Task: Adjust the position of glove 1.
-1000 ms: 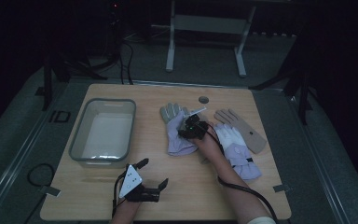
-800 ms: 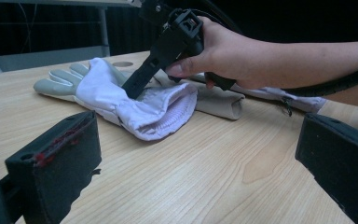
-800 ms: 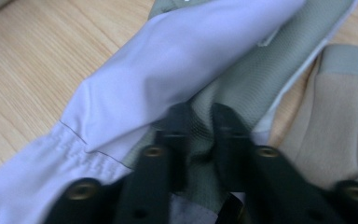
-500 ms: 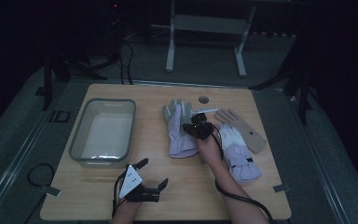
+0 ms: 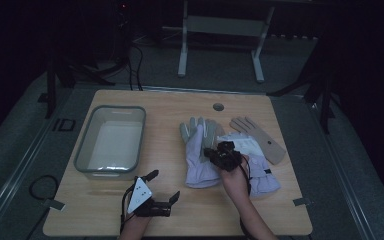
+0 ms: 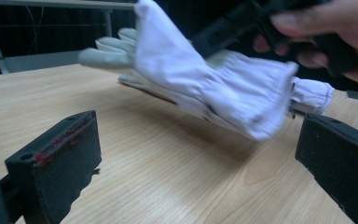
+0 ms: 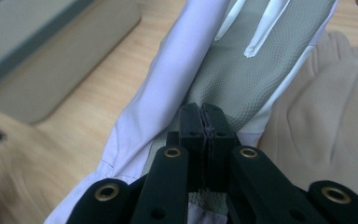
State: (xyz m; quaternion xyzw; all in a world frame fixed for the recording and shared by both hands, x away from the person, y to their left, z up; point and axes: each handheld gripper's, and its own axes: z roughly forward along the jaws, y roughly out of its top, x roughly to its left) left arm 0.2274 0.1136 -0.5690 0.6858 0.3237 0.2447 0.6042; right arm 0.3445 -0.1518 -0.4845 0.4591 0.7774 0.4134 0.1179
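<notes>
A white glove with a grey palm lies in the middle of the wooden table, its fingers pointing away. My right gripper is shut on it near the cuff; the jaws meet tightly on the fabric. In the left gripper view the glove hangs tilted, its cuff end lifted off the wood, under a hand holding the right gripper. My left gripper rests near the front edge, open, with nothing between its jaws.
A clear plastic bin stands at the left of the table. A tan glove and a second white glove lie to the right of the held one. A small round hole sits near the far edge.
My right gripper has drawn back toward the near edge and risen, lifting the glove's cuff end off the table. The left gripper has not moved.
</notes>
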